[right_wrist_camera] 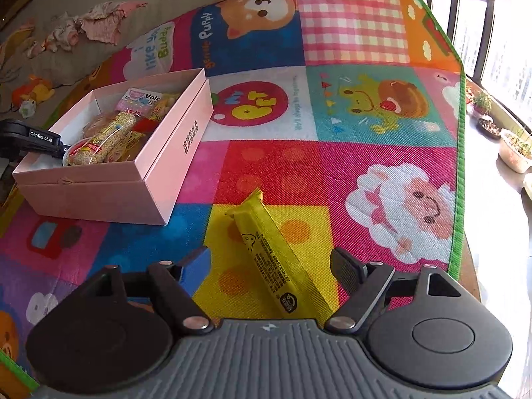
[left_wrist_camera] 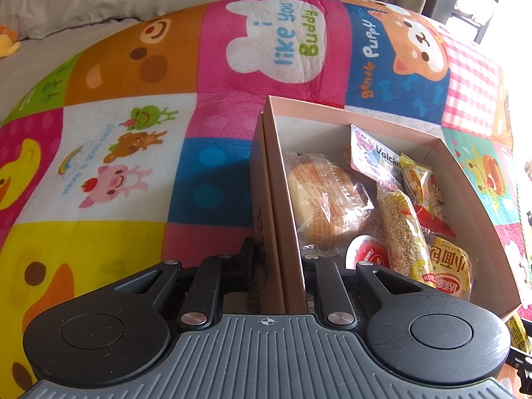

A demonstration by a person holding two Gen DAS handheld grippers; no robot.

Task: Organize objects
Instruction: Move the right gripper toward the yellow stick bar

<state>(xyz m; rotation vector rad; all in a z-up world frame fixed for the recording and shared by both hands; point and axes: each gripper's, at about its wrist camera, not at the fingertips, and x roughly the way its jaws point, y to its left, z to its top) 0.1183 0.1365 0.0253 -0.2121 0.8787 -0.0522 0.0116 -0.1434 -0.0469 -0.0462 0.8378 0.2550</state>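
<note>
A pink cardboard box [right_wrist_camera: 99, 193] stands on the colourful play mat and holds several wrapped snacks: a bun [left_wrist_camera: 327, 196], a sesame bar [left_wrist_camera: 402, 232], yellow packets [left_wrist_camera: 449, 266] and a small red-lidded cup [left_wrist_camera: 370, 254]. My left gripper [left_wrist_camera: 279, 259] is shut on the box's left wall [left_wrist_camera: 279, 206]; it also shows in the right wrist view [right_wrist_camera: 33, 139] at the box's near-left corner. A long yellow snack packet [right_wrist_camera: 272, 259] lies on the mat between the wide-open fingers of my right gripper [right_wrist_camera: 271, 262].
The play mat [right_wrist_camera: 349, 173] covers the surface; its green edge [right_wrist_camera: 460, 166] runs along the right. Beyond it are plant pots [right_wrist_camera: 513, 148] by a window. Clothes [right_wrist_camera: 99, 23] and a plush toy [right_wrist_camera: 33, 94] lie on the grey bedding at the far left.
</note>
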